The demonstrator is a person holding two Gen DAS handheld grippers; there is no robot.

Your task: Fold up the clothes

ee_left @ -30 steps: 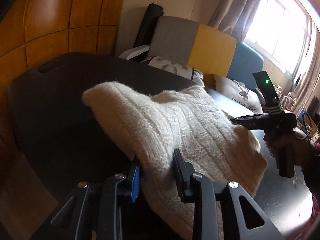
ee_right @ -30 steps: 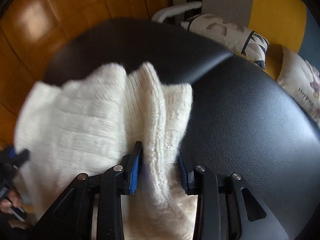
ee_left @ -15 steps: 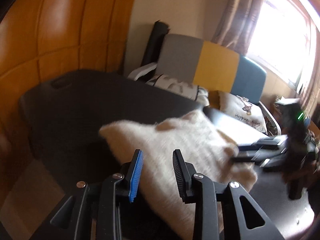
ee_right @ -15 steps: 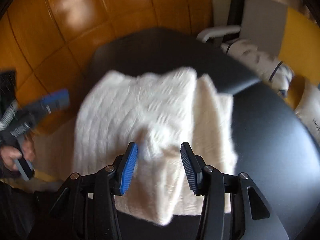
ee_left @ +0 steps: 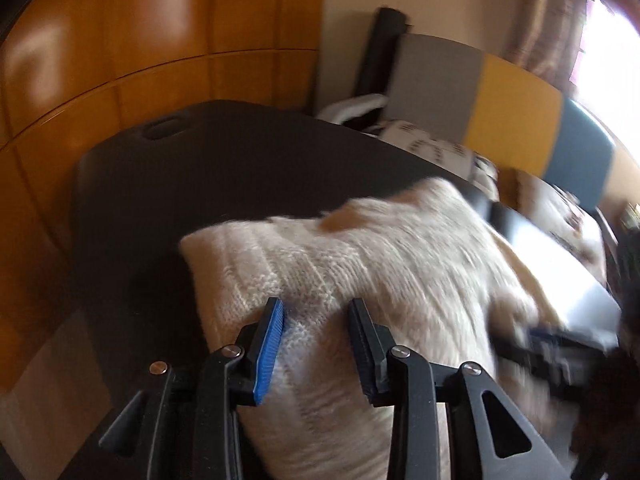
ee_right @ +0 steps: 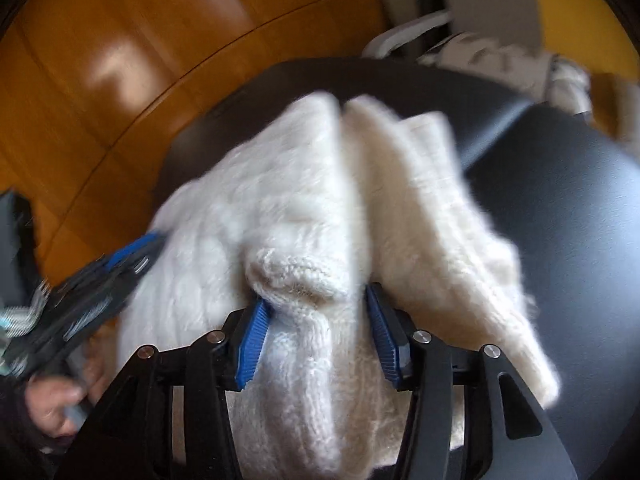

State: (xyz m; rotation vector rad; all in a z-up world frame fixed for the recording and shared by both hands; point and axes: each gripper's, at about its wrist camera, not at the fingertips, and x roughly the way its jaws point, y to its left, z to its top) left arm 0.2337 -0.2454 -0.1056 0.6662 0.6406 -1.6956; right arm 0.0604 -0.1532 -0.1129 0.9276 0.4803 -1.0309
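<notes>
A cream knitted sweater (ee_left: 380, 256) lies bunched on a black leather table (ee_left: 168, 200). My left gripper (ee_left: 316, 320) has its jaws wide apart around the sweater's near edge, with knit between them. My right gripper (ee_right: 320, 312) is also wide apart with a thick fold of the sweater (ee_right: 304, 208) between its blue pads (ee_right: 252, 344). The right gripper shows blurred in the left wrist view (ee_left: 552, 352). The left gripper shows blurred at the left of the right wrist view (ee_right: 88, 292), at the sweater's far edge.
Wooden wall panels (ee_left: 120, 48) stand behind the table. A grey, yellow and blue sofa (ee_left: 512, 120) with patterned cushions (ee_left: 432, 148) sits beyond the table's far edge. A bright window (ee_left: 608, 40) is at the right. The black table top (ee_right: 560, 208) extends to the right of the sweater.
Both grippers let go of the sweater and pulled back, and it dropped onto the table. Now both have moved in again and straddle its folds with jaws apart.
</notes>
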